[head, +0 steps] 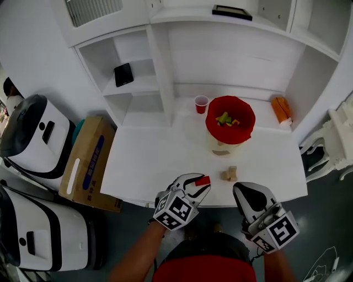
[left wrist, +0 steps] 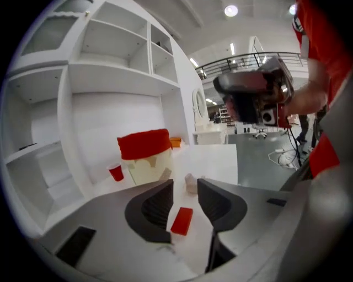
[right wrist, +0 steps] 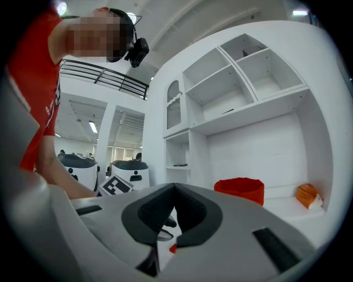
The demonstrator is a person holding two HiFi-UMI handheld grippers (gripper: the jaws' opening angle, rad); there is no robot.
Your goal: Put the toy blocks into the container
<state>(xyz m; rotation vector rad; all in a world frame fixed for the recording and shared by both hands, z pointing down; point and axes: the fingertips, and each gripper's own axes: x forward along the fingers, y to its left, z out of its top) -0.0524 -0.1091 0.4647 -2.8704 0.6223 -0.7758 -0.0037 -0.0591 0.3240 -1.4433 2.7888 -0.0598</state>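
Two grippers at near table (head: 154,160) edge.
Head view: left gripper (head: 197,186) at red block (head: 203,180); container (head: 230,118) far, beige blocks (head: 229,174) between.
Left gripper view: jaws apart, red block between, unpressed, likely set for pickup.
Right gripper view: right gripper (right wrist: 175,193) closed, empty, idle.

Probably a robotics lab or test hall dressed as a home corner: a white shelving unit (head: 138,82) and tabletop (head: 154,160) beside white wheeled machines (head: 38,132), a cardboard box (head: 88,162), a railed mezzanine (left wrist: 234,59) and ceiling lights (left wrist: 231,10) beyond
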